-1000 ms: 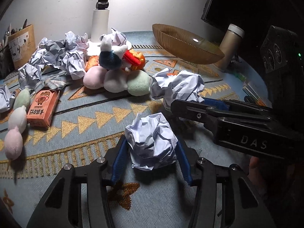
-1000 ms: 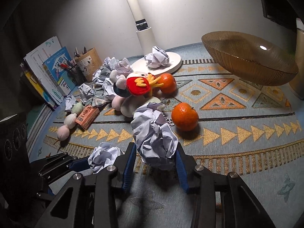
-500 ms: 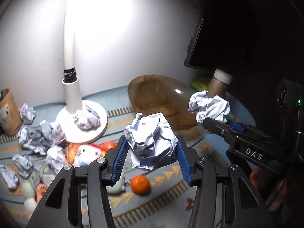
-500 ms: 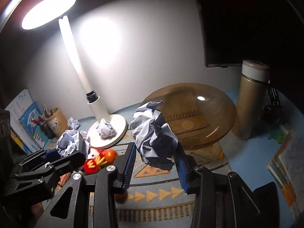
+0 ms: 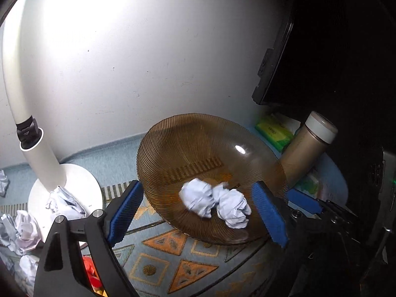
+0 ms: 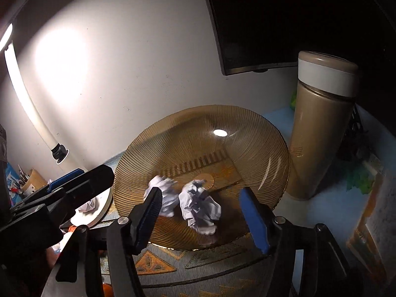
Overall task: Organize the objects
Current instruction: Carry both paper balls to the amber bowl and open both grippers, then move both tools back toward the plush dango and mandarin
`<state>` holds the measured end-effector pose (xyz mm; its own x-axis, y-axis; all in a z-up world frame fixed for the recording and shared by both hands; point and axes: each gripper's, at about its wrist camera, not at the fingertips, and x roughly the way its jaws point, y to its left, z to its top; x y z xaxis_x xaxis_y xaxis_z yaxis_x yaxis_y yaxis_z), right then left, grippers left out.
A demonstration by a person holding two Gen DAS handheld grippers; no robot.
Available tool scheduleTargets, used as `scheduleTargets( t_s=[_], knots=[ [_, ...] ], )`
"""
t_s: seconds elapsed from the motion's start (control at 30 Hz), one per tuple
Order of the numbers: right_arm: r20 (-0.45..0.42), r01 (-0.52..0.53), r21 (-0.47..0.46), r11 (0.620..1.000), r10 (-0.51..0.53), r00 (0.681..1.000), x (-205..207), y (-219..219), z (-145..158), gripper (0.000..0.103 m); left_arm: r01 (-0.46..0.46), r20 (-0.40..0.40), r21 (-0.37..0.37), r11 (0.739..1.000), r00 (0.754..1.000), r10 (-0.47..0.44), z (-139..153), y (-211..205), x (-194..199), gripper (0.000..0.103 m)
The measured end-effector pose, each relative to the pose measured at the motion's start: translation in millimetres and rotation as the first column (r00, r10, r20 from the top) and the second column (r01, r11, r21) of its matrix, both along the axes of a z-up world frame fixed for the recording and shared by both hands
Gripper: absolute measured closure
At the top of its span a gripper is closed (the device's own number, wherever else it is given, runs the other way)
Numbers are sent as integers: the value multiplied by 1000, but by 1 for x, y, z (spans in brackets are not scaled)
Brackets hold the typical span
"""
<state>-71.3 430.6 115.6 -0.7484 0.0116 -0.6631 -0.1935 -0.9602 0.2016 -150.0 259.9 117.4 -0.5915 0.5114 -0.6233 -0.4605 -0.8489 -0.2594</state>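
Two crumpled white paper balls lie side by side in the amber ribbed glass bowl (image 5: 173,148): one on the left (image 5: 196,200) and one on the right (image 5: 234,210). In the right wrist view they show as a blurred ball (image 6: 164,196) and a sharper ball (image 6: 199,205) in the bowl (image 6: 247,133). My left gripper (image 5: 198,214) is open and empty above the bowl's near rim. My right gripper (image 6: 203,219) is open and empty over the same rim. The left gripper's blue-padded fingers (image 6: 66,175) show at the left of the right wrist view.
A white desk lamp stands left of the bowl, with a paper ball (image 5: 64,201) on its round base (image 5: 81,180). More crumpled paper (image 5: 24,227) lies at the far left. A tan flask (image 6: 319,136) stands right of the bowl. A dark monitor (image 6: 272,19) hangs behind. A patterned mat (image 5: 173,272) covers the table.
Both grippers rose from the mat to the bowl with a paper ball each. Both have now opened, and the two balls lie in the bowl.
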Motion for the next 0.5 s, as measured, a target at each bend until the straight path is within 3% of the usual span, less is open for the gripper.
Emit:
scheduleTargets(
  t_s=[0.2,0.4,0.5],
  knots=[
    [-36,-70,-15,997,70,997,42,-26,17,39,-32,-9,47,998,999,33,12,-38,41,14],
    [-124,-186,11,982,186,975,93,-86,52,39,-108,-111,73,992,987,116,49,-105,116,14],
    [-149,-232,-18,972,227,962,112,-107,53,38,-165,-130,107,980,975,178,63,-151,151,6]
  ],
)
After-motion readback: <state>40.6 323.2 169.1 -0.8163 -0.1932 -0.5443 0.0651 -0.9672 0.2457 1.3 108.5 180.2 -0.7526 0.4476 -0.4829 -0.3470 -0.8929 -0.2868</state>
